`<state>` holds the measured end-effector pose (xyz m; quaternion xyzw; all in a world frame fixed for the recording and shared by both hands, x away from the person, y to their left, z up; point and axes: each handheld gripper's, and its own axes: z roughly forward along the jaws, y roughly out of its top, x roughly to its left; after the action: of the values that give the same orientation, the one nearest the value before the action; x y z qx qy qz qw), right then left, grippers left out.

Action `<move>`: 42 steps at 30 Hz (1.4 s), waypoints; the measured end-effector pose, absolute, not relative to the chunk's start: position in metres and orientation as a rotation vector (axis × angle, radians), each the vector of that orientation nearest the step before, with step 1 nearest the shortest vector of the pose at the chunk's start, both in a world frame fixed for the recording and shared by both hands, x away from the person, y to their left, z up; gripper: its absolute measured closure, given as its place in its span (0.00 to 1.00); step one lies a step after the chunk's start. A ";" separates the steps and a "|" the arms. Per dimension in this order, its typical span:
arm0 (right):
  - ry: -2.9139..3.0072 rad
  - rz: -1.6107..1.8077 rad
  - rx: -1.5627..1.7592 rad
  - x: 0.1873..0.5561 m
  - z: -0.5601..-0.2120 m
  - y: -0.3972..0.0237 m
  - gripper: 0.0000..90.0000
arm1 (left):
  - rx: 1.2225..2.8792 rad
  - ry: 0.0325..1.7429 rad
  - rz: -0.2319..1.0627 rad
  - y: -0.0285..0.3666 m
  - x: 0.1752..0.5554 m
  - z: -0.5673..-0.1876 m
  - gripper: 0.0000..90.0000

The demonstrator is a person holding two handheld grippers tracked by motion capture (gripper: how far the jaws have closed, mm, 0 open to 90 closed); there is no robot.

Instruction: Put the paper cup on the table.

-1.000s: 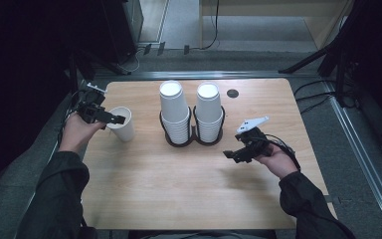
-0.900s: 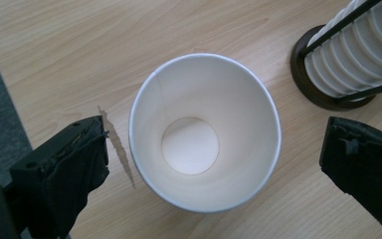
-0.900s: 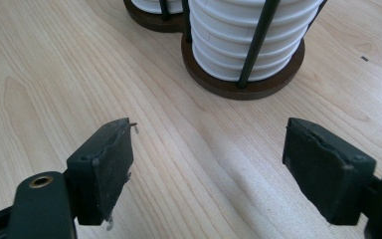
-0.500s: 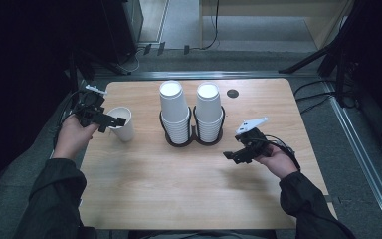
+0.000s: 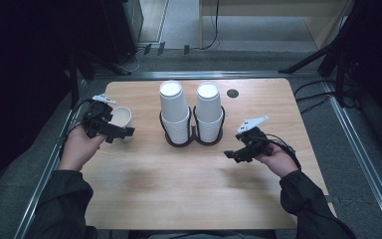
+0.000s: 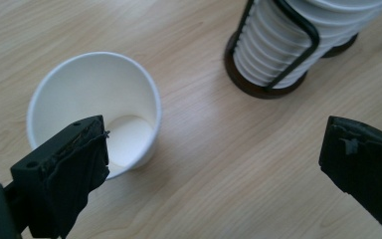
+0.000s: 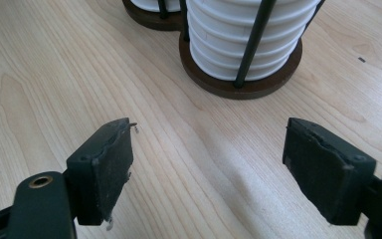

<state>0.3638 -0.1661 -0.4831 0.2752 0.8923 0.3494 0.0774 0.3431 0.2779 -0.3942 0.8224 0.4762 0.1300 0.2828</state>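
Observation:
A single white paper cup [image 5: 121,119] [image 6: 97,107] stands upright on the wooden table [image 5: 179,189] at the left. My left gripper [image 5: 122,133] [image 6: 214,169] hangs open just in front of it, its left jaw over the cup's rim and nothing held. Two stacks of upside-down white cups [image 5: 174,112] [image 5: 210,109] sit in a black wire holder [image 5: 191,137] [image 6: 273,74] [image 7: 238,74] at the table's middle. My right gripper [image 5: 233,155] [image 7: 209,169] is open and empty, low over the table right of the holder.
A small dark round hole [image 5: 233,93] marks the table's far right part. Metal rails [image 5: 358,144] run along the table's sides. Cables [image 5: 323,97] lie on the grey floor beyond the right edge.
The left gripper has drawn back slightly from the single cup and stands open. The right hand has barely shifted.

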 end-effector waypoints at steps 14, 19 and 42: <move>2.685 1.043 0.804 0.362 -0.483 -0.161 0.23 | 2.197 1.191 0.342 0.243 0.320 -0.416 0.00; 2.683 1.042 0.806 0.362 -0.482 -0.160 0.23 | 2.196 1.176 0.315 0.234 0.316 -0.429 0.00; 2.674 1.026 0.821 0.356 -0.481 -0.163 0.23 | 2.234 1.066 0.273 0.188 0.307 -0.473 0.00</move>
<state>0.3560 -0.1628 -0.4814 0.2746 0.8945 0.3433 0.0812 0.3069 0.1880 -0.4734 0.8500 0.4057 0.1038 0.3197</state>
